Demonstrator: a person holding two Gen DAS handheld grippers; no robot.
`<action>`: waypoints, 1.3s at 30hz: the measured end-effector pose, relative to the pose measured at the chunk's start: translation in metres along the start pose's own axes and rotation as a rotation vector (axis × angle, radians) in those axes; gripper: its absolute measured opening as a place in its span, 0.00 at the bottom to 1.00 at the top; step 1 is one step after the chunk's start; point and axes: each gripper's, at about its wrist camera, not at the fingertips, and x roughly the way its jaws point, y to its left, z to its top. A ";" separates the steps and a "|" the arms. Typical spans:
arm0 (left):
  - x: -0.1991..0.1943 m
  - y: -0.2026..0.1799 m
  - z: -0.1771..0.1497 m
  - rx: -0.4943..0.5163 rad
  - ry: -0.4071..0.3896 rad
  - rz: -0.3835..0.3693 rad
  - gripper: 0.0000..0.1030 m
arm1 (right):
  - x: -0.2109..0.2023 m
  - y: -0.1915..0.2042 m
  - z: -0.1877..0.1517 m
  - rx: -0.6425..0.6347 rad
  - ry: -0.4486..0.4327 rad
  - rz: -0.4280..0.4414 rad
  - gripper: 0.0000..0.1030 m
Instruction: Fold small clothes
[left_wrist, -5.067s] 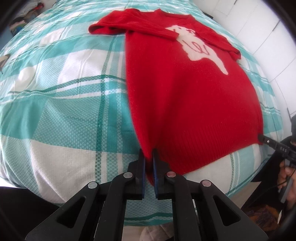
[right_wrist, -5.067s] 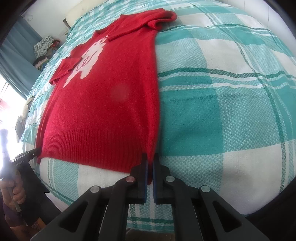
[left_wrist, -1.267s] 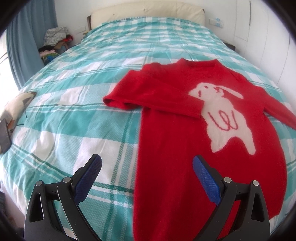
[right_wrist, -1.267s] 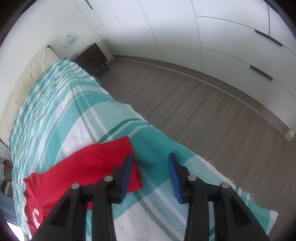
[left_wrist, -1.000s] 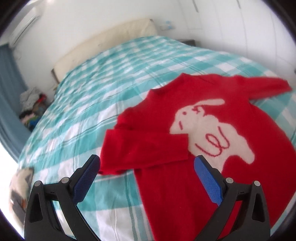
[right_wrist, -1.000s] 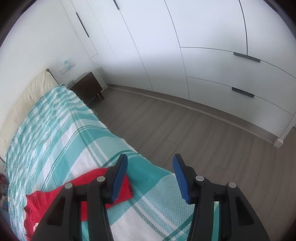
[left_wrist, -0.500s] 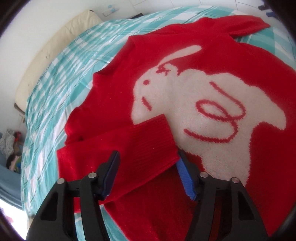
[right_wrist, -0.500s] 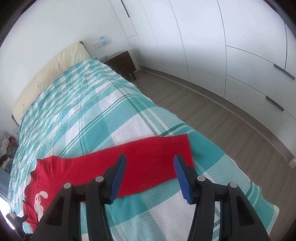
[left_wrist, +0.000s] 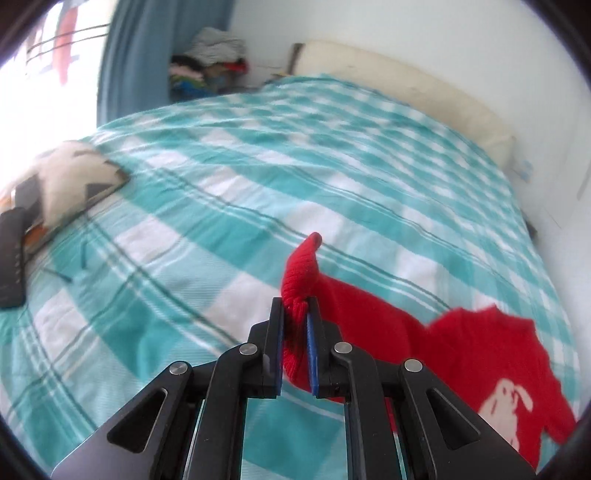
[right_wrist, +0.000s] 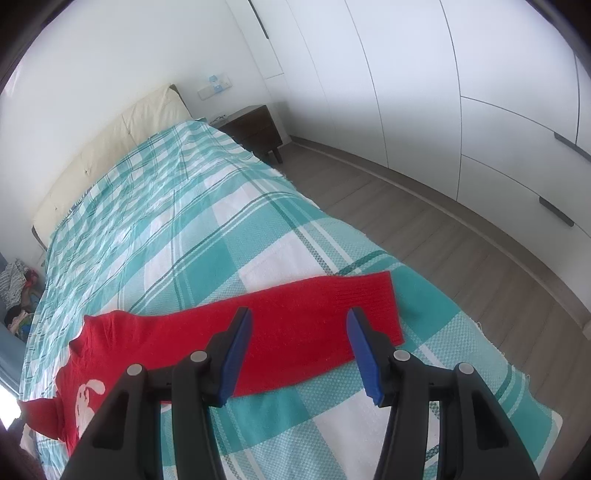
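Note:
A small red sweater (left_wrist: 480, 343) with a white rabbit on its front lies on a teal and white plaid bedspread (left_wrist: 258, 177). My left gripper (left_wrist: 295, 310) is shut on the cuff of one sleeve (left_wrist: 301, 269) and holds it lifted off the bed, with the cuff end sticking up past the fingertips. In the right wrist view the other sleeve (right_wrist: 317, 317) lies stretched flat toward the bed's right edge. My right gripper (right_wrist: 299, 325) is open and empty, hovering just above that sleeve near its cuff.
A patterned cushion (left_wrist: 74, 177) and a black remote (left_wrist: 11, 254) lie on the bed's left side. A clothes pile (left_wrist: 210, 62) sits by the curtain. A nightstand (right_wrist: 255, 125), wood floor (right_wrist: 443, 229) and white wardrobe doors (right_wrist: 480, 92) flank the bed's right edge.
My left gripper has shut on the sleeve cuff that lay folded over the sweater's chest and pulled it out to the left. My right gripper has stayed open and come lower over the other sleeve.

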 end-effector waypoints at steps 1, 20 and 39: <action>0.004 0.023 -0.001 -0.061 0.004 0.055 0.08 | 0.000 0.001 0.000 -0.001 -0.001 0.004 0.51; 0.064 0.110 -0.046 -0.128 0.284 0.372 0.07 | 0.011 0.029 -0.009 -0.066 0.019 -0.002 0.51; 0.053 0.095 -0.047 -0.047 0.236 0.508 0.71 | 0.004 0.013 -0.004 -0.026 0.006 -0.028 0.54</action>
